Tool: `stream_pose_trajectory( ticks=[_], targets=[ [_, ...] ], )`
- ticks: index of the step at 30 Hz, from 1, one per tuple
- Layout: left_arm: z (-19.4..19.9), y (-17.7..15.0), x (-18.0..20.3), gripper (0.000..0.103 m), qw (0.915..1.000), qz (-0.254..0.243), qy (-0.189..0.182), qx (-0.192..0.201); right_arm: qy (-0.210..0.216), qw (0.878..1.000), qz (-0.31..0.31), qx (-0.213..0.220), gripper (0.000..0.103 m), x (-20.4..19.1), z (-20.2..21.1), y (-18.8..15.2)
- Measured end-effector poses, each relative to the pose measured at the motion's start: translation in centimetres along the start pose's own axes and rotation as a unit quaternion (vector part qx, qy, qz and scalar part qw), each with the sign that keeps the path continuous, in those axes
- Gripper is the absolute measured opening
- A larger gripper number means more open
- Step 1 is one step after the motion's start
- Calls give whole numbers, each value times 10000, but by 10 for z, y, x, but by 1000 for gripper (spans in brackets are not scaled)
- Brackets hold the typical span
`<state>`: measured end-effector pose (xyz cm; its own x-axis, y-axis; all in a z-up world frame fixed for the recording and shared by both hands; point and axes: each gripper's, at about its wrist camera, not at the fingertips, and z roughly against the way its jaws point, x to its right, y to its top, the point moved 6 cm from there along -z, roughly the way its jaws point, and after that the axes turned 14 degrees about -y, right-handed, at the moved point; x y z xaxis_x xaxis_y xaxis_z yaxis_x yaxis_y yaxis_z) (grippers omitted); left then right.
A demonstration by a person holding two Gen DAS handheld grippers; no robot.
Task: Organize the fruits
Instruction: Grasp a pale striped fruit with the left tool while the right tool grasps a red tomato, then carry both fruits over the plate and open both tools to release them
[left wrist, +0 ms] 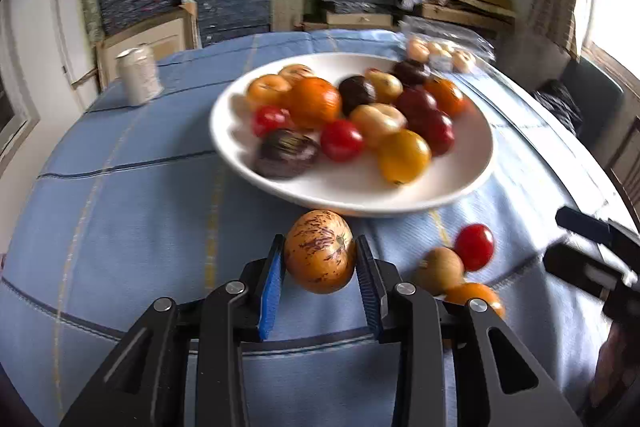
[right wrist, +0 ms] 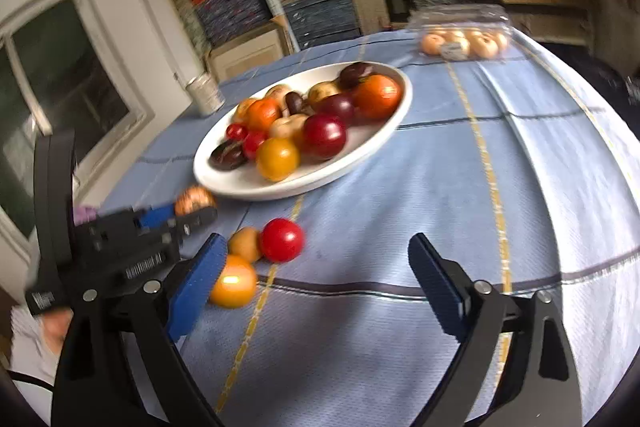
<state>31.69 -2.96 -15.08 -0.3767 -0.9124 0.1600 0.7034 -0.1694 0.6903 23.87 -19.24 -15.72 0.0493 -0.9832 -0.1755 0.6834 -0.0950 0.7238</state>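
A white plate [left wrist: 360,189] holds several red, orange, yellow and dark purple fruits in the middle of the blue tablecloth. Just in front of its near rim, my left gripper [left wrist: 320,247] is shut on a speckled orange-brown fruit [left wrist: 316,267], with both blue pads against its sides. A red tomato [left wrist: 474,246], a tan fruit [left wrist: 438,269] and an orange fruit [left wrist: 474,297] lie loose on the cloth to the right. In the right wrist view my right gripper [right wrist: 316,245] stands open and holds nothing. Its left finger is beside the orange fruit [right wrist: 234,281], and the red tomato [right wrist: 282,240] lies just ahead.
A clear plastic box of pale fruits [right wrist: 464,43] sits at the far side of the table. A white cylinder [left wrist: 138,75] stands at the far left. Shelves of stacked boards fill the back wall. The table edge curves away on the right.
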Motion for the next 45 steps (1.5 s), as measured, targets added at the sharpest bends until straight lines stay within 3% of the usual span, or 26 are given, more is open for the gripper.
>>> stream_pose_trajectory(
  ticks=[6,11,18,21,22,29,37,45],
  targets=[
    [5,3,-8,35,9999,159,-52,43,-132,9985,496,-184,73,-23,-14,-3],
    [8,4,-7,35,9998,152,-133,64,-371,9965,636,-393,45,-28,-29,-2],
    [6,3,-7,35,9997,189,-184,11,-190,9966,630,-493,44,-36,-42,4],
    [5,3,-7,35,9996,184,-199,-15,-14,9972,511,-552,39,-35,-44,5],
    [3,3,-7,35,9996,185,-205,-32,76,9973,456,-578,30,-35,-44,4],
    [2,1,-8,35,9995,221,-239,-59,403,9960,322,-729,29,-39,-44,-1],
    [22,11,-6,35,9989,204,-331,267,436,9987,-92,-252,29,-14,-10,9],
    [19,49,5,35,9989,127,-329,318,366,9988,-269,179,29,-4,5,64]
  ],
)
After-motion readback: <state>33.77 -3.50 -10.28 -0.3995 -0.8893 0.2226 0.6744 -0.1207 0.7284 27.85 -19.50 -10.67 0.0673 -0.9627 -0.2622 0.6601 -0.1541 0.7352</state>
